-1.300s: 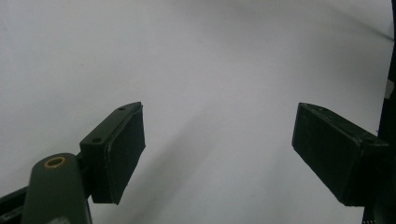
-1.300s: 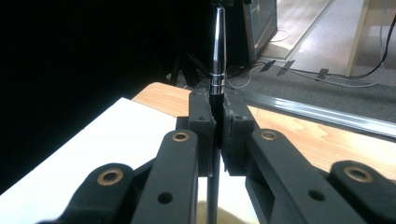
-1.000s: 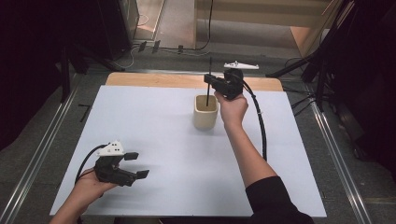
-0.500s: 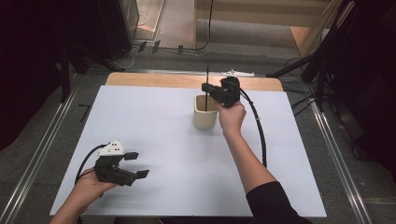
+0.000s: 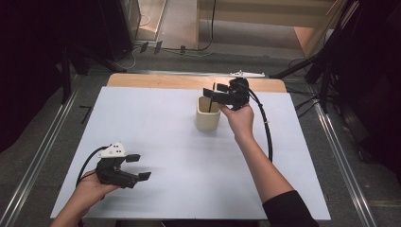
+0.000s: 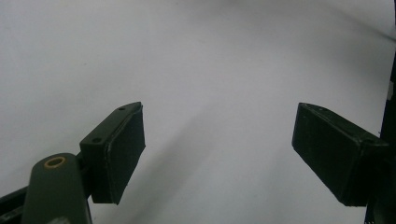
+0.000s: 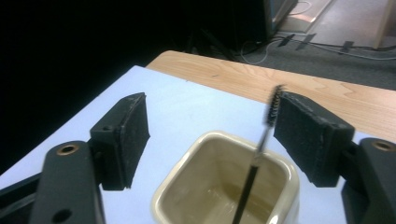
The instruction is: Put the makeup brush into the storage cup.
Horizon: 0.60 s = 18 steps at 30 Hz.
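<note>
A cream square cup (image 5: 208, 120) (image 7: 219, 186) stands on the white table at the far middle. A thin black brush (image 5: 211, 101) (image 7: 260, 144) stands in it, handle down and bristle tip up. My right gripper (image 5: 213, 91) (image 7: 212, 100) hovers just over the cup and is open; its jaws have just been opening. The brush rises between them, its tip close beside the right-hand pad (image 7: 308, 135), and nothing presses on it. My left gripper (image 5: 140, 166) (image 6: 218, 109) rests low at the near left, open, with only bare table between its jaws.
The white sheet (image 5: 156, 123) covers most of the table, with a strip of bare wood (image 5: 156, 81) along the far edge. A small white part (image 5: 247, 74) lies beyond that edge. The right gripper's black cable (image 5: 267, 132) loops over the table's right side. Metal rails run along both sides.
The right gripper's jaws went from shut on the brush to wide apart, letting it go so that it stands in the cup. The left gripper has not moved.
</note>
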{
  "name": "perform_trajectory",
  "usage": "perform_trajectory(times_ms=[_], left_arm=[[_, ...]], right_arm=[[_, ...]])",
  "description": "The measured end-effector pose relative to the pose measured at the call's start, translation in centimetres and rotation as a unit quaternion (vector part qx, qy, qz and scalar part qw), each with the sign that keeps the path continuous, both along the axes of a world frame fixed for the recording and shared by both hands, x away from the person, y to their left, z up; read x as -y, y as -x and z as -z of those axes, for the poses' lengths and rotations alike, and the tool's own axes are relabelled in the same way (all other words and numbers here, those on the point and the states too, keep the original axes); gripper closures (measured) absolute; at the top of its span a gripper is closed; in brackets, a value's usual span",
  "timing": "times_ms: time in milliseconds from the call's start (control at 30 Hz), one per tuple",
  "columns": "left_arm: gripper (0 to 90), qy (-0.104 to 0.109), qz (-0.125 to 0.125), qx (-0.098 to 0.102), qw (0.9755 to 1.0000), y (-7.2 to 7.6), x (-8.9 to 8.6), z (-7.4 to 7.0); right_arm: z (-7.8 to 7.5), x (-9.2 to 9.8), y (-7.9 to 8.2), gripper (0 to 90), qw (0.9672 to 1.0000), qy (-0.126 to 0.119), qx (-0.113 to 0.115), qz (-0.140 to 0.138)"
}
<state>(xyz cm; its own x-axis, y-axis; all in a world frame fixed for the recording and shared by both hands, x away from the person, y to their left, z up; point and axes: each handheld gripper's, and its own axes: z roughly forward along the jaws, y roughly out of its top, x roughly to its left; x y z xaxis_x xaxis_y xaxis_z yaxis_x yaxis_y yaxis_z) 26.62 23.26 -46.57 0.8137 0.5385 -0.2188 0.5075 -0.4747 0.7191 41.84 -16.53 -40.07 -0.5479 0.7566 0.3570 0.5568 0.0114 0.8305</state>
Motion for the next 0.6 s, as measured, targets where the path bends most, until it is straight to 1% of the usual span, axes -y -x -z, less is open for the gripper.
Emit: perform_trajectory(times_ms=[67, 133, 200, 267, 333, 367, 433, 533, 600], left_arm=[[17.5, 0.001, 0.000, 0.001, 1.0000, 0.0, 0.0, 0.0], [17.5, 0.002, 0.000, 0.001, 1.0000, 0.0, 0.0, 0.0], [17.5, 0.002, -0.001, 0.001, 1.0000, 0.0, 0.0, 0.0], [17.5, 0.001, 0.000, 0.001, 1.0000, 0.0, 0.0, 0.0], [17.5, 0.003, 0.000, 0.001, 1.0000, 0.1, 0.0, 0.0], [17.5, 0.004, -0.001, 0.001, 1.0000, 0.1, 0.1, 0.0], [17.5, 0.002, -0.002, 0.000, 1.0000, 0.0, 0.0, 0.0], [17.5, -0.001, -0.001, -0.001, 1.0000, 0.0, 0.0, 0.1], [17.5, -0.001, -0.001, -0.001, 1.0000, -0.1, 0.0, 0.0]], right_arm=[[-0.2, 0.3, 0.4, 24.6, 1.0000, 0.000, -0.003, -0.003], [-0.3, 0.5, 0.7, 24.5, 1.0000, 0.005, -0.005, -0.006], [-0.3, 0.7, 1.1, 24.5, 0.9997, 0.013, -0.011, -0.015], [-0.3, 0.9, 1.5, 23.9, 0.9994, 0.021, -0.009, -0.025], [-0.2, 1.0, 1.8, 23.6, 0.9992, 0.023, -0.012, -0.032], [-0.2, 1.0, 2.0, 23.3, 0.9990, 0.021, -0.017, -0.035], [-0.1, 1.1, 2.3, 22.2, 0.9989, 0.026, -0.016, -0.036], [-0.1, 1.4, 2.8, 21.5, 0.9983, 0.029, -0.024, -0.044], [0.1, 1.5, 3.2, 20.9, 0.9983, 0.027, -0.024, -0.046]])
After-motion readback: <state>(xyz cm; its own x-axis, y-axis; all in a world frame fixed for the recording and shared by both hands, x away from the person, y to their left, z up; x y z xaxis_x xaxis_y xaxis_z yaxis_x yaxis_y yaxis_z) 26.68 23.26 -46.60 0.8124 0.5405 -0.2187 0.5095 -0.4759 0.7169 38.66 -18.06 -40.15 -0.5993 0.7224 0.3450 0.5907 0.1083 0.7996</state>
